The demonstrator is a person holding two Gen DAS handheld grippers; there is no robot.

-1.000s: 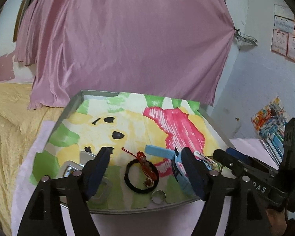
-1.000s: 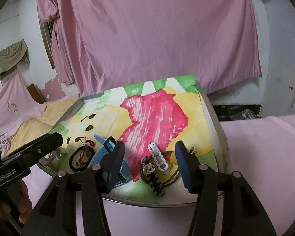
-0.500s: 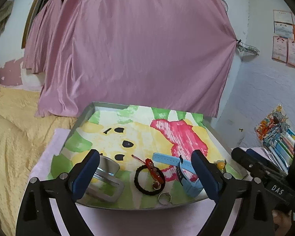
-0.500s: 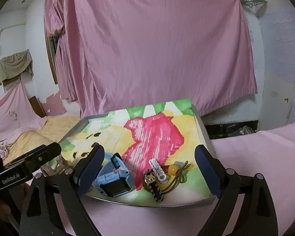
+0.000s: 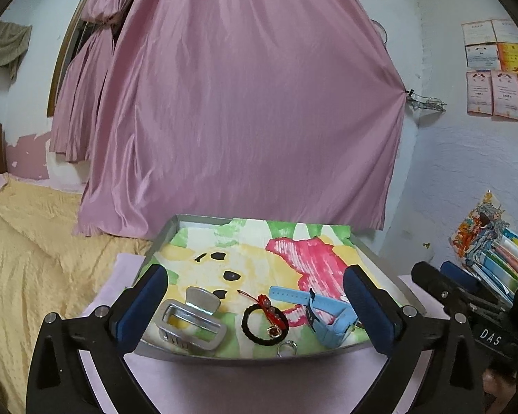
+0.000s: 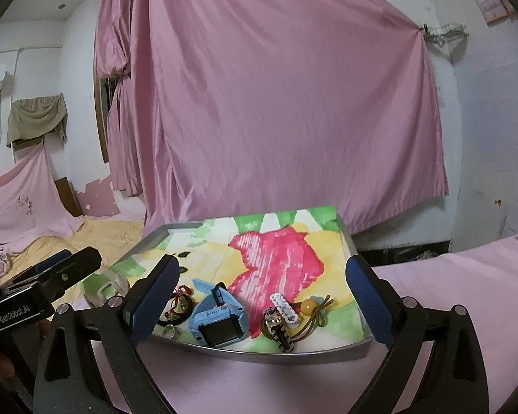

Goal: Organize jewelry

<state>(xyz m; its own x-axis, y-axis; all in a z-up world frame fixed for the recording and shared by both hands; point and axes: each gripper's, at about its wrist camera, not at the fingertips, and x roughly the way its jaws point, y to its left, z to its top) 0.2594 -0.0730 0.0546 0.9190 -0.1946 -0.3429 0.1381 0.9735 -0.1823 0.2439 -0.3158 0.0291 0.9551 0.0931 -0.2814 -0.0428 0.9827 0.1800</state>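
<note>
A metal tray [image 5: 197, 219] lined with a bright painted cloth holds the jewelry. Along its near edge lie a silver claw clip [image 5: 190, 324], a black hair tie [image 5: 264, 321] with a red beaded charm, a small silver ring [image 5: 287, 347] and a blue watch [image 5: 328, 317]. My left gripper [image 5: 257, 307] hovers short of them, its jaws opening with nothing between. In the right wrist view the watch [image 6: 219, 321], a white clip [image 6: 285, 307], a black charm clip [image 6: 278, 327] and an amber-bead tie [image 6: 309, 307] lie on the tray [image 6: 348, 241]. My right gripper [image 6: 259, 305] is open and holds nothing.
The tray rests on a pink sheet [image 6: 449, 276]. A yellow bedspread [image 5: 27, 258] spreads to the left, a pink curtain [image 5: 241, 120] hangs behind, and stacked books [image 5: 493, 258] stand at the right. The other gripper shows at each view's side edge.
Both grippers have opened wide and drawn back and upward from the tray. The items that sat between the fingers now lie free on the cloth.
</note>
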